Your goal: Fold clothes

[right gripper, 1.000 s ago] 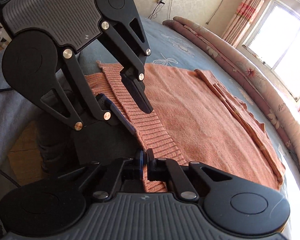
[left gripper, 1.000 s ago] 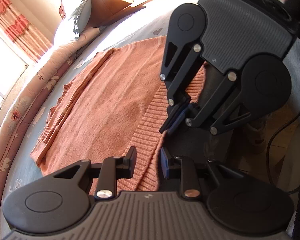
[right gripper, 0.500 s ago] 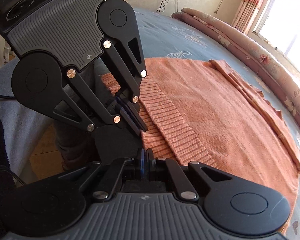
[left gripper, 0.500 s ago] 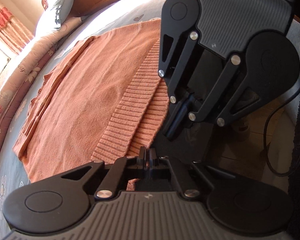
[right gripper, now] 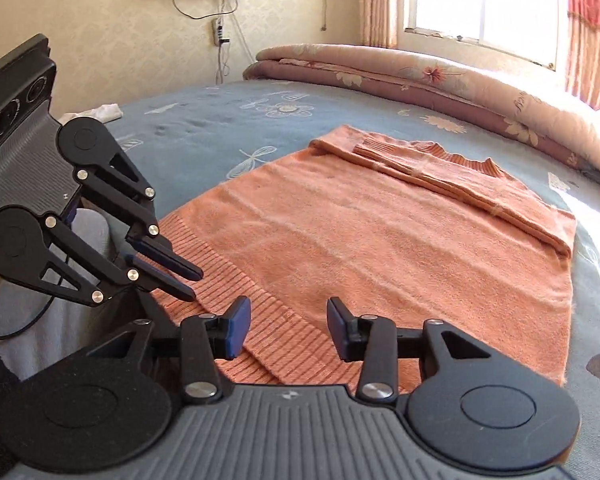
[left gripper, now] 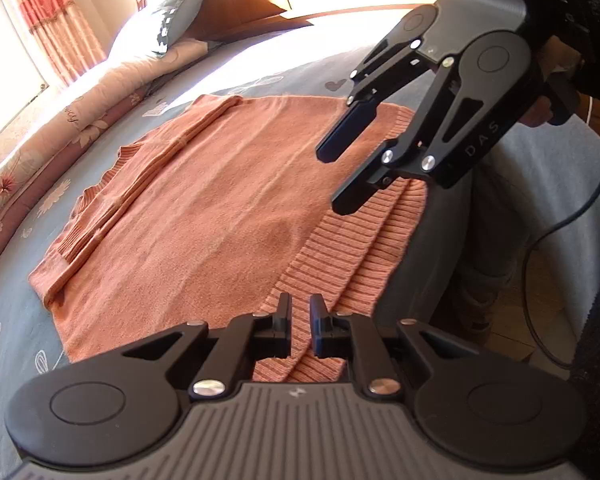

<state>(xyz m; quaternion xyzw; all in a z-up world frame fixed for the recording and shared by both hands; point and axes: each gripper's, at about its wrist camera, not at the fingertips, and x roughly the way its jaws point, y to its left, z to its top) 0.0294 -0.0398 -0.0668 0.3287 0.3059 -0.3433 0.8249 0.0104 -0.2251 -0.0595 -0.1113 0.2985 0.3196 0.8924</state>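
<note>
An orange sweater (left gripper: 220, 208) lies flat on the blue bedsheet (left gripper: 12, 320) with its sleeves folded in. Its ribbed hem (left gripper: 352, 256) runs along the near bed edge. My left gripper (left gripper: 300, 326) hovers just over that hem. Its jaws are opening, a narrow gap shows, and no cloth is pinched. In the right wrist view it (right gripper: 194, 286) hangs at the hem's left end (right gripper: 260, 292). My right gripper (right gripper: 288, 324) is above the hem with its jaws opening wide and nothing between them. From the left wrist view it (left gripper: 333, 183) floats over the sweater's (right gripper: 380, 248) far corner.
A rolled floral quilt (right gripper: 420, 76) lines the far side of the bed, with a pillow (left gripper: 168, 28) at the head. A person's grey trouser leg (left gripper: 484, 280) and a black cable (left gripper: 572, 208) are beside the bed edge. A window with curtains (right gripper: 480, 0) is behind.
Both grippers were shut at the hem half a second ago. Now both have lifted off and back; the right has opened wide, the left slightly, and the hem lies on the bed.
</note>
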